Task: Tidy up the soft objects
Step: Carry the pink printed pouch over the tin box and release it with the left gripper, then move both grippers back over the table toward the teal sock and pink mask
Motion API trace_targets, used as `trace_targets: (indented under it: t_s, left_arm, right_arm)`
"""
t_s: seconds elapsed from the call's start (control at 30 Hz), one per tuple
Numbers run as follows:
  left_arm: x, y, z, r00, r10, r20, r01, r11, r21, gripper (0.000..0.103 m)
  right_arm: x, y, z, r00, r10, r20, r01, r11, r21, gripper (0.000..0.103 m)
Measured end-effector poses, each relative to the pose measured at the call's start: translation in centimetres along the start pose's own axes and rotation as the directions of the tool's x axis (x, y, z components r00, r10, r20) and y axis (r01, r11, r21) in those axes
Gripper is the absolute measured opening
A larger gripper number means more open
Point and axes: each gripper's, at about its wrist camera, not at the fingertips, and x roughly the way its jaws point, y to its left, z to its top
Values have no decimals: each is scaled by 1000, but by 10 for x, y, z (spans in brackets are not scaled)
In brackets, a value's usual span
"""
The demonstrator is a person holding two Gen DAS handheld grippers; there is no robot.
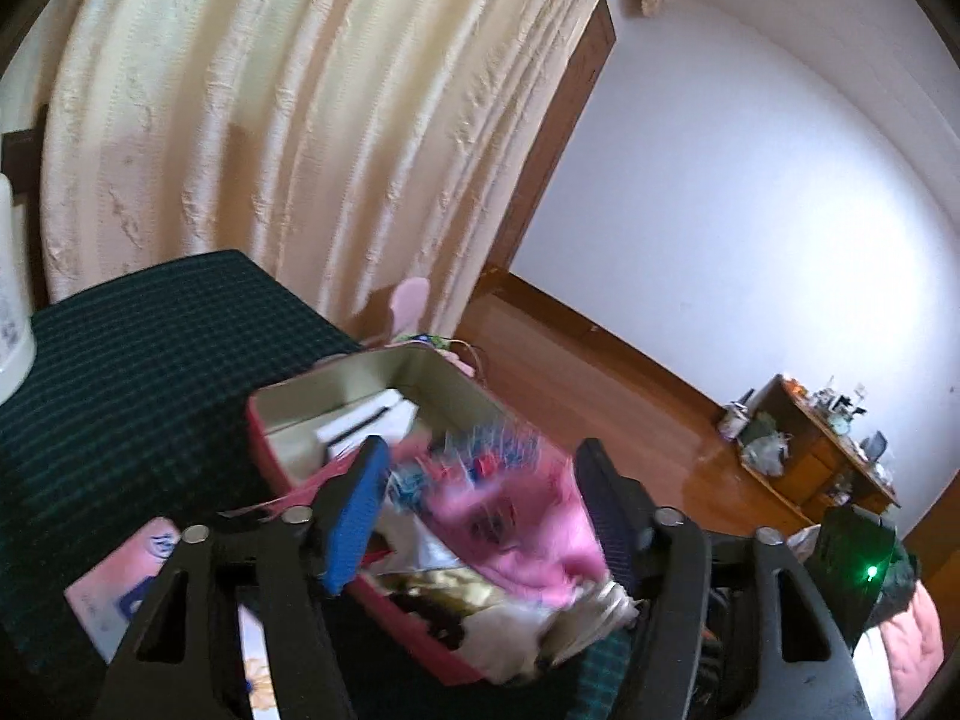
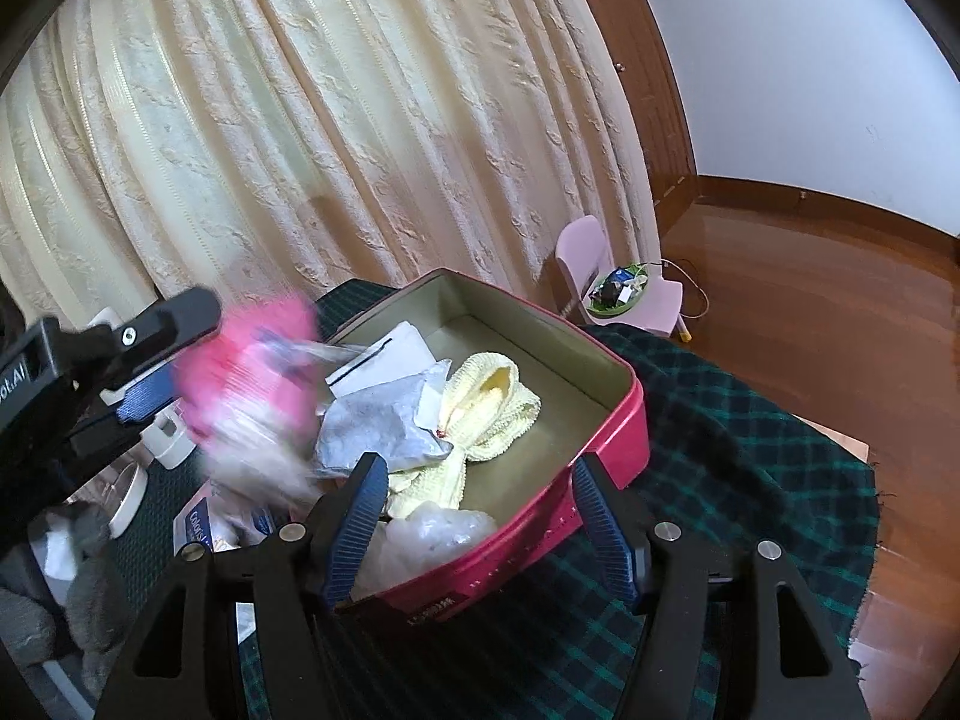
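A red tin box (image 2: 606, 420) with a beige inside stands open on the dark green plaid cloth (image 2: 750, 480). In it lie a yellow knit piece (image 2: 492, 402), a grey pouch (image 2: 378, 426), a white card (image 2: 390, 354) and a clear plastic bag (image 2: 432, 534). A pink soft bundle (image 1: 516, 516), blurred by motion, sits between my left gripper's (image 1: 480, 510) wide-apart fingers, above the box's near end (image 1: 288, 450); whether they grip it I cannot tell. It also shows in the right wrist view (image 2: 252, 366). My right gripper (image 2: 474, 516) is open and empty over the box's front rim.
Cream curtains (image 2: 300, 120) hang behind the table. A pink child's chair (image 2: 600, 276) with a green bowl stands on the wooden floor (image 2: 810, 312). A pink packet (image 1: 120, 576) and a white jug (image 1: 12, 300) lie left. A low wooden shelf (image 1: 810, 450) stands far right.
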Motion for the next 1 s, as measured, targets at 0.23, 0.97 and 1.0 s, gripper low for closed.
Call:
trace_targets:
  t_s: [0.23,0.97,1.0]
  left_arm:
    - [-5,12,1,1000,0,10,1,999,-44,76]
    - [-91,63,-21,972,224,74,-217,972,-92,76]
    - [-95,67,-23,970,231,74,-223,970,-100,76]
  right_arm:
    - [-8,2,-1,999,-29,34,30,999,-16,67]
    - [51,38,18,993,-30,-114,10,985,-172,86]
    - [55,35,21,992,-65,-104,47,985,-169,86]
